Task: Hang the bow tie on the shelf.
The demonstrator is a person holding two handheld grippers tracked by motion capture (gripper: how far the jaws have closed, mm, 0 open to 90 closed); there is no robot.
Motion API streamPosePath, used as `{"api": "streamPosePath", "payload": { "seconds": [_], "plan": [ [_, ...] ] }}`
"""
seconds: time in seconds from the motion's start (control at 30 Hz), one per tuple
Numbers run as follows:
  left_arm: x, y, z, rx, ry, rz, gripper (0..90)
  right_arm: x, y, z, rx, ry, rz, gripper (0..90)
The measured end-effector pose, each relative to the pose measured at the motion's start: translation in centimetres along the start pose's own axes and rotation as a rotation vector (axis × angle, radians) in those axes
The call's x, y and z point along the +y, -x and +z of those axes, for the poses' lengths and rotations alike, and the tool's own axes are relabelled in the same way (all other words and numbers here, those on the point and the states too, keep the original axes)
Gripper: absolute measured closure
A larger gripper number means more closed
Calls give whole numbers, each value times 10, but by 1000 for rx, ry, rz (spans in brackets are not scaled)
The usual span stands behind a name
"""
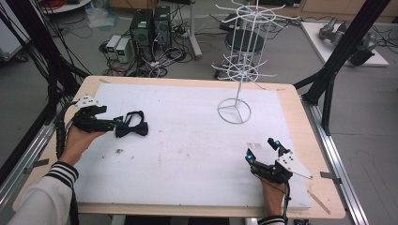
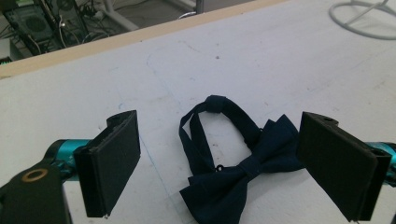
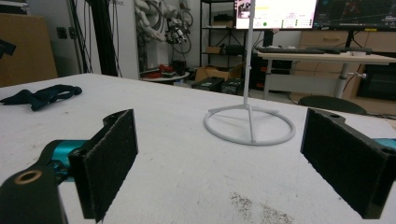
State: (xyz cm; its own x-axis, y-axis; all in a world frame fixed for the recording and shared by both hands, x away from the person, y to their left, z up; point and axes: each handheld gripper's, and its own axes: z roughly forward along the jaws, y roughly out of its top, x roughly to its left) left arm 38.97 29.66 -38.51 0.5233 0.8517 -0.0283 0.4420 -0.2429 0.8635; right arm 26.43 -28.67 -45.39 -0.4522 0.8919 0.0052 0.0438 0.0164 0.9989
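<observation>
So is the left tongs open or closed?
Open. The left tongs have their two black pads wide apart, with the bow tie lying flat between them, not pinched.

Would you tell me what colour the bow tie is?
Dark navy blue, plain; the bow tie shows best in the left gripper view.

The bow tie [image 1: 132, 128] I reached for was dark navy, lying flat on the white pad near its left edge. Its bow sat nearest my jaws, wings spread. The neck strap [image 2: 219, 114] curled away behind it in a closed loop, with a small knot at the far end.
</observation>
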Motion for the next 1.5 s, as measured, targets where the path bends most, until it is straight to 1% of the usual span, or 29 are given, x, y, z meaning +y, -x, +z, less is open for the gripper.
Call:
{"api": "streamPosePath", "payload": {
  "seconds": [0.13, 0.17, 0.2, 0.23, 0.27, 0.3, 0.33, 0.37, 0.4, 0.47, 0.5, 0.53, 0.57, 0.6, 0.63, 0.67, 0.7, 0.73, 0.93, 0.97, 1.0, 1.07, 1.1, 1.13, 1.23, 1.27, 1.4, 1.43, 1.5],
  "plan": [
    [4, 0, 10, 18, -56, -2, 146, 0, 0, 0, -2, 1, -3, 101],
    [5, 0, 14, 24, -84, 6, 152, 0, 0, 0, -1, -4, 4, 101],
    [7, 1, 19, 33, -113, 4, 155, 0, 0, 0, -3, 0, -3, 101],
    [7, 1, 19, 33, -113, 4, 155, 0, 0, 0, -1, -4, 4, 101],
    [8, 1, 22, 35, -126, 1, 155, 0, 0, 0, -1, -4, 4, 101],
    [10, 1, 29, 44, -150, 0, 155, 0, 0, 0, -3, 0, -3, 101],
    [10, 1, 29, 44, -150, 0, 155, 0, 0, 0, -3, 2, -3, 102],
    [11, 2, 34, 49, -171, -4, 161, 0, 0, 0, -4, 0, 1, 101],
    [11, 2, 34, 49, -171, -4, 173, 0, 0, 0, -4, 0, 1, 101],
    [12, 2, 40, 48, -195, -8, 179, 0, 0, 0, -3, 0, 0, 101],
    [12, 3, 45, 59, -221, -7, 182, 0, 0, 0, -3, 0, 1, 101],
    [12, 3, 45, 59, -221, -7, 183, 0, 0, 0, -3, 0, 1, 101],
    [12, 3, 49, 68, -235, -9, 191, 0, 0, 0, -2, -1, 4, 101],
    [12, 3, 49, 68, -235, -9, 196, 0, 0, 0, -2, -1, 4, 101],
    [12, 3, 51, 76, -249, -10, 196, 0, 0, 0, -3, 0, 3, 101],
    [12, 3, 52, 79, -251, -12, 197, 0, 0, 0, -3, 1, 1, 101],
    [12, 3, 54, 83, -266, -11, 210, 0, 1, 0, -2, 0, 1, 101],
    [13, 2, 58, 86, -293, -16, 210, 0, 1, 0, -2, 0, 1, 101],
    [15, 3, 65, 97, -328, -19, 256, 0, 0, 0, -2, 0, 2, 101],
    [14, 3, 67, 102, -343, -21, 264, 0, 1, 0, -3, 2, -1, 101],
    [14, 3, 67, 102, -343, -21, 267, 0, 1, 0, -3, 2, -1, 101],
    [13, 3, 70, 117, -369, -37, 285, 0, 1, 0, -3, 2, -1, 101],
    [13, 2, 74, 133, -389, -49, 297, 0, 1, 0, -4, 2, 0, 101],
    [13, 2, 74, 133, -389, -49, 298, 0, 1, 0, -5, 2, -1, 101],
    [13, 1, 76, 133, -400, -70, 299, 0, 1, 0, -4, 2, -1, 101],
    [13, 1, 77, 140, -405, -69, 308, 0, 0, 0, -4, 1, 0, 101],
    [12, 2, 81, 142, -426, -71, 325, 0, 1, 0, -5, 2, -1, 101],
    [11, 2, 81, 143, -427, -71, 352, 0, 0, 0, -4, 1, 1, 101],
    [12, 3, 83, 150, -441, -70, 366, 0, 0, 0, -3, -2, 6, 101]
  ]
}}
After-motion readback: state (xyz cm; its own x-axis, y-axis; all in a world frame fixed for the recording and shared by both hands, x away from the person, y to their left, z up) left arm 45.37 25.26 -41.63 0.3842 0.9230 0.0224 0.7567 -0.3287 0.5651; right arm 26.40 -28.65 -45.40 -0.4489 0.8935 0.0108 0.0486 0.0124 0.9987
